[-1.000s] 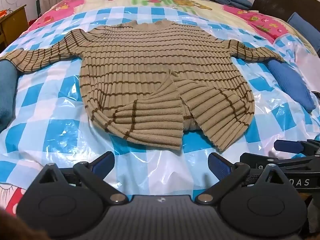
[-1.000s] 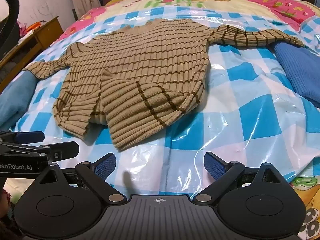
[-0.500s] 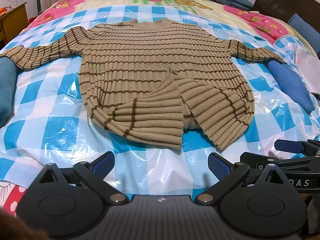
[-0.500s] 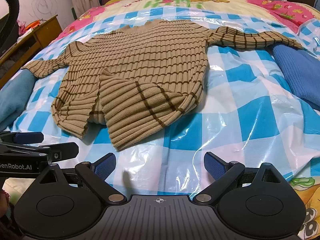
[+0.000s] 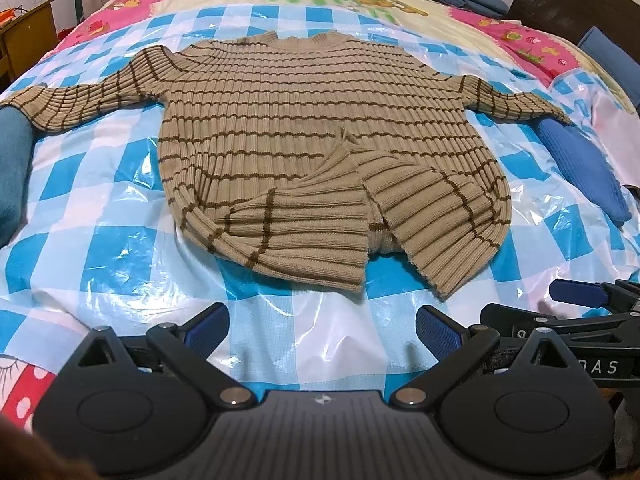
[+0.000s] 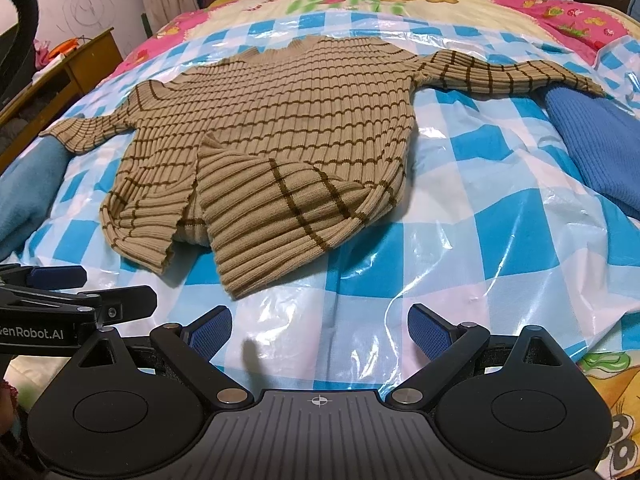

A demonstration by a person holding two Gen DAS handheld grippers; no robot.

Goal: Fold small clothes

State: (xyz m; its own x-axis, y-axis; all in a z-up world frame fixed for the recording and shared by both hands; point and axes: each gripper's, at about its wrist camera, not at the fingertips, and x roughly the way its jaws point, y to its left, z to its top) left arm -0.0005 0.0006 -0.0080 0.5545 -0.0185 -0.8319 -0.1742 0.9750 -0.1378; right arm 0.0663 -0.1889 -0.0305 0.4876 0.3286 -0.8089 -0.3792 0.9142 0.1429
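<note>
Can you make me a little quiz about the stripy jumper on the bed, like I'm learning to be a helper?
1. True or false: the tan ribbed sweater with brown stripes has both sleeves spread out to the sides.
2. What is the left gripper holding? A) a sleeve B) nothing C) the hem
3. Fill in: the sweater lies on a clear plastic sheet over a blue-and-white ____ bedcover.

Key:
1. True.
2. B; it is open, short of the sweater. The right gripper is open too.
3. Checked.
</note>
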